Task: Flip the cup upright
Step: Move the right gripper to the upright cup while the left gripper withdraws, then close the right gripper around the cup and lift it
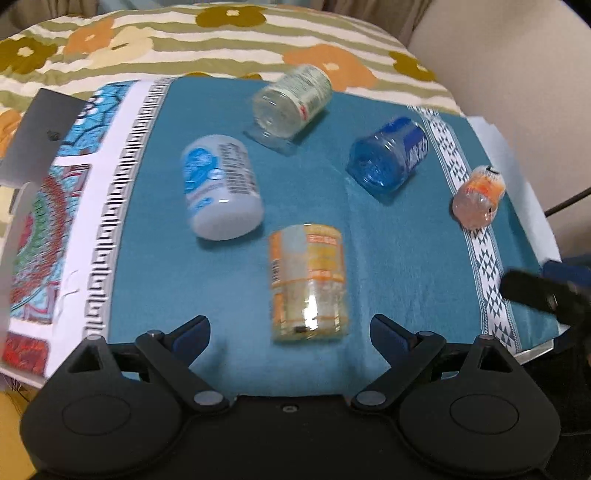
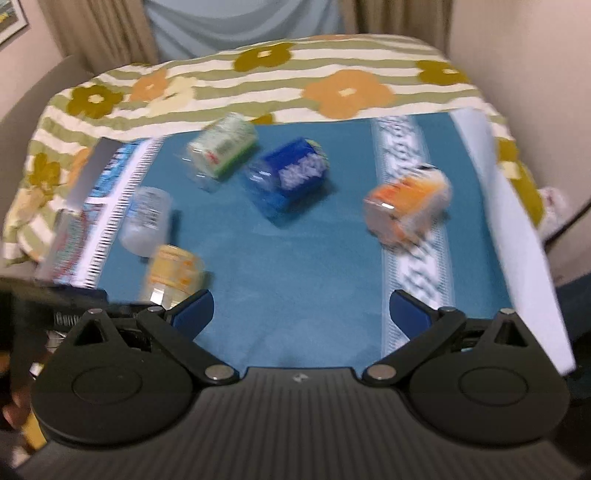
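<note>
Several plastic cups lie on their sides on a teal cloth [image 1: 314, 192]. The yellow-orange labelled cup [image 1: 308, 282] lies just ahead of my open, empty left gripper [image 1: 290, 332]. Further off lie a white and blue cup [image 1: 221, 186], a clear green-labelled cup [image 1: 291, 99], a blue cup [image 1: 389, 157] and a small orange cup [image 1: 478, 195]. My right gripper [image 2: 301, 310] is open and empty above the cloth's near part; the orange cup [image 2: 406, 205] lies ahead to its right, the blue cup [image 2: 288, 177] ahead, the yellow cup [image 2: 173, 271] by its left finger.
The cloth [image 2: 303, 258] has patterned borders left [image 1: 55, 229] and right [image 1: 476, 236]. It lies on a floral striped cover [image 1: 229, 40]. The right gripper's finger shows at the right edge of the left wrist view [image 1: 535, 291]. Curtains [image 2: 240, 26] hang behind.
</note>
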{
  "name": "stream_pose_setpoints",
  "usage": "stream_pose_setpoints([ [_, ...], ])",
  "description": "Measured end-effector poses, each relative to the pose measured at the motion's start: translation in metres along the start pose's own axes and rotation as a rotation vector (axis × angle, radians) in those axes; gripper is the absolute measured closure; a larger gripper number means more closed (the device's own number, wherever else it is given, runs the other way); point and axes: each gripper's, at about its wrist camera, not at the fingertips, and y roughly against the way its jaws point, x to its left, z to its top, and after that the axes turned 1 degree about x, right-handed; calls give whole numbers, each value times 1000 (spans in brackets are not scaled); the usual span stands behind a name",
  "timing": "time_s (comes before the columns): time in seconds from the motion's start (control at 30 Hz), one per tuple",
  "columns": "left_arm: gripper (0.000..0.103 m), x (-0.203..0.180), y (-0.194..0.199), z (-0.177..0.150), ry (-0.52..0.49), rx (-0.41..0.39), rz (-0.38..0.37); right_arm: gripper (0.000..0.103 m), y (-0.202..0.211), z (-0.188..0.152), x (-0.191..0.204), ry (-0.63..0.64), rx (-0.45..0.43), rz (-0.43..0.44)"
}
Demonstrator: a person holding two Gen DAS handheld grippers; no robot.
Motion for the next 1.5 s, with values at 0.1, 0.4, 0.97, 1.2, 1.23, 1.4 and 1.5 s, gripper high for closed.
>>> stream_pose_setpoints([
  [0.1,0,16,11,-6,14,-17,9,0,-9,23,17,5,59,73],
  [0.4,0,64,14,-24,58,-31,45,0,-81,63,73,-23,266,192],
  [0.97,0,106,9,-29,97,-12,4,24,-164,65,86,-173,484,194],
  [1.2,0,110,7,-30,104,0,-6,31,-167,62,85,-181,476,201],
  [1.23,0,110,8,-30,105,-1,-6,31,-166,62,84,-188,472,203],
  [1.4,0,111,14,-30,109,-12,-5,32,-139,65,84,-175,370,223],
  [1.5,0,112,20,-30,114,-26,1,32,-108,66,89,-107,224,215],
])
